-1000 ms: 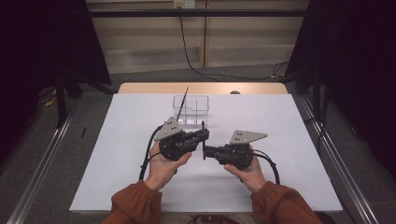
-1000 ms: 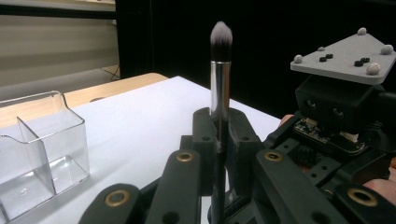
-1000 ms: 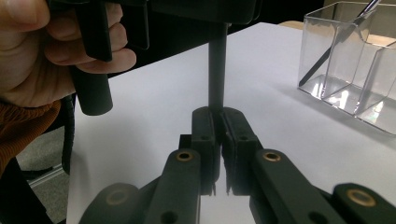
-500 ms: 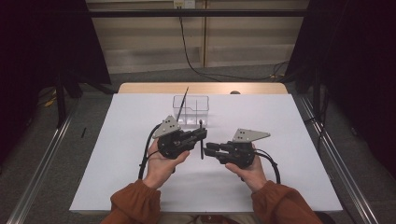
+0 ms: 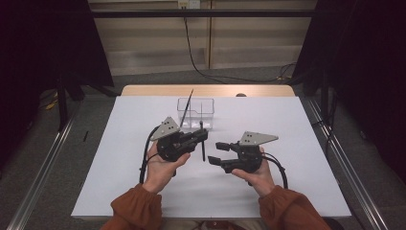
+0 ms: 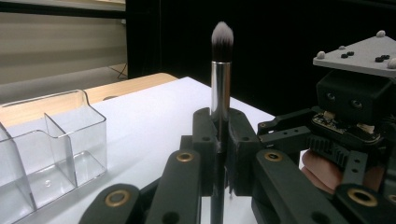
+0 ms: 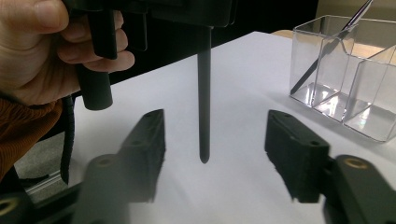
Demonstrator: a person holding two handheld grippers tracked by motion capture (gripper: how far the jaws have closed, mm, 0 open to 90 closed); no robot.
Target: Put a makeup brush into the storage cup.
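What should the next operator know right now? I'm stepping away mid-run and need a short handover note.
Left gripper: shut on the makeup brush, held upright with the bristles up and the handle end hanging clear of the table.
Right gripper: its jaws have just been opening; they stand apart on either side of the handle tip without touching it.
Clear organizer: at the far side of the white table cover, with one thin brush leaning in its left compartment.
Done: the brush now rests in the left gripper alone.
Left: probably placing the brush in the organizer, then letting go.
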